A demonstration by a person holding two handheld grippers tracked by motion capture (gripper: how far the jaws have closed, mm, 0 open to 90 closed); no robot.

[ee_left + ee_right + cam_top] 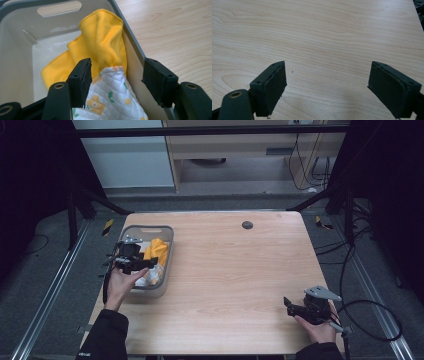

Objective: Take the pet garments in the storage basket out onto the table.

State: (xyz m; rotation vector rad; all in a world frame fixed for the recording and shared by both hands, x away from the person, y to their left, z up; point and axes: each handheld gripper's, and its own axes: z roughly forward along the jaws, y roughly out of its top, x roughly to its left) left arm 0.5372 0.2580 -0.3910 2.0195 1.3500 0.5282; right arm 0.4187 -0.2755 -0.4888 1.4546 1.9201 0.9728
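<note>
Two cloths, a yellow towel (pixel 100 40) and a white flowered quilted cloth (pixel 110 97), still lie in the grey bin (pixel 167 251) at the left, where I bring my left gripper (pixel 116 75), jaws apart and not yet clamped, astride the flowered one and the bin wall, while my right gripper (pixel 327 85) waits wide open over the bare table (pixel 324 30).

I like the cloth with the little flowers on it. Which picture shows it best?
The left gripper view shows the flowered cloth best: close up, you can see its quilting, orange flowers and green leaves, beside the yellow cloth in the grey bin. In the high view it is a small pale patch. The right gripper view looks at bare table.
</note>
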